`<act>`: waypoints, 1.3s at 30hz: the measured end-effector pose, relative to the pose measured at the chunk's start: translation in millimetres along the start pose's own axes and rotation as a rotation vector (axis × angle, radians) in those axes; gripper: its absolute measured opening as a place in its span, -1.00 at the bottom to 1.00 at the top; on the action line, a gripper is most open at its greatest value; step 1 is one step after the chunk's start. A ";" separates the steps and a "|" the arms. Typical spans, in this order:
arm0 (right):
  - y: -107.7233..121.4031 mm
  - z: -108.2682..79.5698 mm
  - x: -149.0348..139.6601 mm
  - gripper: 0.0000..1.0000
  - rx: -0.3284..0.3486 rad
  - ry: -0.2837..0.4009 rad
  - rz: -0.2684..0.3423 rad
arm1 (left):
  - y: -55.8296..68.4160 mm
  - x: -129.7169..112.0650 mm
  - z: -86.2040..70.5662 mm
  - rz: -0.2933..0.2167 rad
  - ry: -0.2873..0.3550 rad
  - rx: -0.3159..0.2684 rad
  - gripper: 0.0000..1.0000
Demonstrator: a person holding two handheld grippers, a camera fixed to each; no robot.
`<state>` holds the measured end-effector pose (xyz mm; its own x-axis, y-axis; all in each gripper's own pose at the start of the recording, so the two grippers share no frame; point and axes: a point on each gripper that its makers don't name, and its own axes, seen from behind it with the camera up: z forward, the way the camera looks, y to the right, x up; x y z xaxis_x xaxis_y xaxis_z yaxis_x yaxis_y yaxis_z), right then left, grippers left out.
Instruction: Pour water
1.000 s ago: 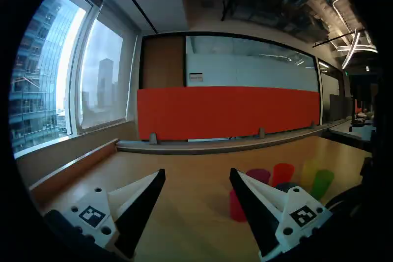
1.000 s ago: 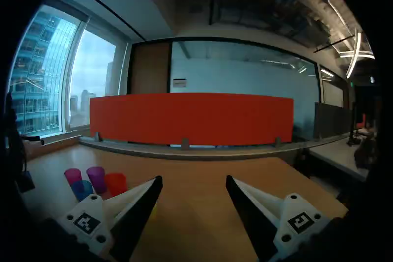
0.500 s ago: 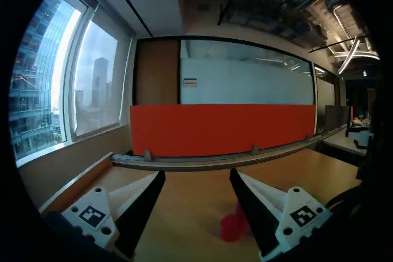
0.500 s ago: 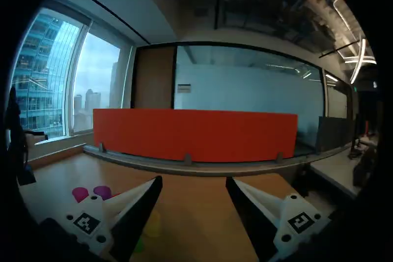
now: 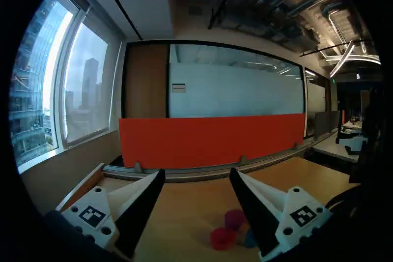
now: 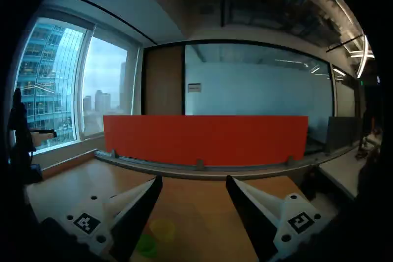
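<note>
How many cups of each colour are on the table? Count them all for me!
Pink-red cup: 1
Purple cup: 1
Blue cup: 1
Yellow cup: 1
Green cup: 1
Total: 5 cups that can be clearly made out

Left tool (image 5: 196, 170) and right tool (image 6: 193, 177) have white, black-faced fingers (image 5: 267, 198)

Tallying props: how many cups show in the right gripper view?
2: a yellow cup ahead of the right gripper, between its fingers; a green cup beside it, nearer, at one finger's edge. Others may be hidden behind them.
</note>
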<state>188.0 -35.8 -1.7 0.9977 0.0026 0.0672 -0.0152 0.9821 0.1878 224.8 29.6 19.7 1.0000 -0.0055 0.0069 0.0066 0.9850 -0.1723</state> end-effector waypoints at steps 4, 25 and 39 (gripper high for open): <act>-3.2 1.7 1.6 1.00 0.029 -0.001 0.004 | 8.4 3.0 1.3 -0.014 -0.001 -0.050 0.95; -69.7 -6.9 18.8 1.00 0.357 0.009 -0.008 | 59.1 -5.9 3.8 -0.004 -0.044 -0.328 0.95; -83.3 -9.6 13.6 1.00 0.439 -0.036 -0.042 | 82.0 -13.1 1.5 0.034 -0.066 -0.433 0.95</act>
<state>203.5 -115.7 -25.8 0.9953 -0.0499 0.0831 -0.0087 0.8079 0.5892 212.2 110.7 6.9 0.9972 0.0507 0.0546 -0.0105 0.8213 -0.5705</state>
